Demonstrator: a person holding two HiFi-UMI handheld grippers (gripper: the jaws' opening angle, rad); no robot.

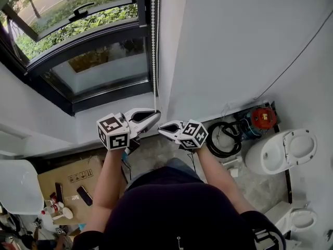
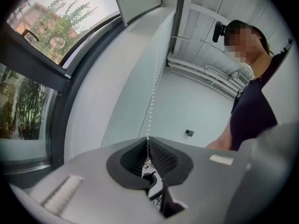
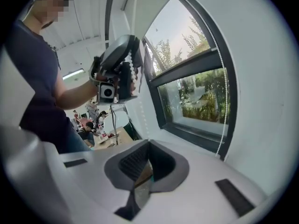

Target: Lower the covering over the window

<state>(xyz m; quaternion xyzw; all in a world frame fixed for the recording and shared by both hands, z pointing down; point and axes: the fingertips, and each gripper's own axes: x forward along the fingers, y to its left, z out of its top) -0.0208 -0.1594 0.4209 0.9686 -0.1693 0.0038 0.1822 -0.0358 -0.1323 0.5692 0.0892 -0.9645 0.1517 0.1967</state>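
Nearest the lens is the person's dark-shirted torso (image 1: 177,207), with both tools held out to the wall beside the window (image 1: 93,66). The left tool (image 1: 154,114) is clamped on the bead chain (image 1: 153,46). In the left gripper view the beads run straight into the notch between its pads. The right tool (image 1: 162,130) sits just below and beside it with its jaws together. A faint line of beads leads toward its notch, but I cannot tell whether it pinches them.

The chain's long axis is vertical, rising from the left tool along the window frame and out of the top of the head view. The glass is bare. The covering (image 2: 135,3) seems to be the pale sheet high at the window's top. I judge the coming pull must go straight down along the chain, led by the left tool.
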